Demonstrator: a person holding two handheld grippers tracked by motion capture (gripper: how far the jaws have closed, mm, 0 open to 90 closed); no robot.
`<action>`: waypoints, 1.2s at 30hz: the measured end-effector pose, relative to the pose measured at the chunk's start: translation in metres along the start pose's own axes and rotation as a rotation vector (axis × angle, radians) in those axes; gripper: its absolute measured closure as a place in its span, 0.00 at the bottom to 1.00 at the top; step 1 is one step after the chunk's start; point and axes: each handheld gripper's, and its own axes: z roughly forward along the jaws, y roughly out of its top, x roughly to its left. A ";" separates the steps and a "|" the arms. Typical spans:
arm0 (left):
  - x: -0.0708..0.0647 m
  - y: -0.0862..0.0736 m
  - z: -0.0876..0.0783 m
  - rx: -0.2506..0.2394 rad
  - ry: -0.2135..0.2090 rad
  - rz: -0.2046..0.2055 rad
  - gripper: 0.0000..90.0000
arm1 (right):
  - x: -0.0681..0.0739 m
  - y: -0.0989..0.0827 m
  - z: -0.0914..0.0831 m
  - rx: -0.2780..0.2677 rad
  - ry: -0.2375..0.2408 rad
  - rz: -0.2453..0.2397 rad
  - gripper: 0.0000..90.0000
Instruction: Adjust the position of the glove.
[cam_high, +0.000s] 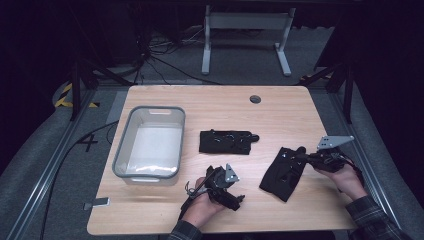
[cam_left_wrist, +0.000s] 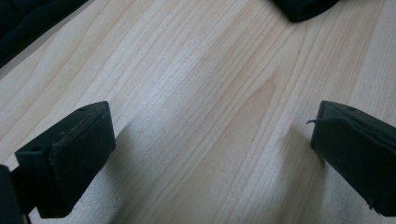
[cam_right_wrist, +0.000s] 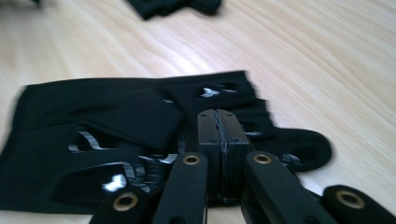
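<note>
Two black gloves with glossy prints lie on the wooden table (cam_high: 210, 105). One glove (cam_high: 225, 141) (cam_right_wrist: 163, 7) lies flat at mid-table. The other glove (cam_high: 281, 176) (cam_right_wrist: 93, 121) lies to the right, nearer the front. My right gripper (cam_high: 300, 153) (cam_right_wrist: 218, 116) sits on that glove's upper right part, jaws pressed together on its thin fabric, with a small flap folded beside them. My left gripper (cam_high: 234, 200) (cam_left_wrist: 212, 154) hovers low over bare wood near the front edge, jaws wide open and empty. A dark corner of the right-hand glove (cam_left_wrist: 303, 7) shows ahead of it.
A grey plastic bin (cam_high: 118, 160) with a pale inside stands at the table's left. A round cable hole (cam_high: 255, 99) sits near the back edge. Beyond the table are a white table frame (cam_high: 245, 30) and floor cables.
</note>
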 end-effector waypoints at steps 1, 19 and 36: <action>0.000 0.000 0.000 0.000 0.000 0.000 0.00 | -0.004 -0.001 0.000 0.004 -0.009 0.008 1.00; -0.001 0.000 0.000 0.001 0.001 -0.001 0.00 | -0.030 -0.001 0.024 0.046 -0.059 0.033 1.00; -0.001 0.000 0.000 0.001 0.001 -0.001 0.00 | -0.032 0.023 0.052 0.023 -0.019 -0.022 1.00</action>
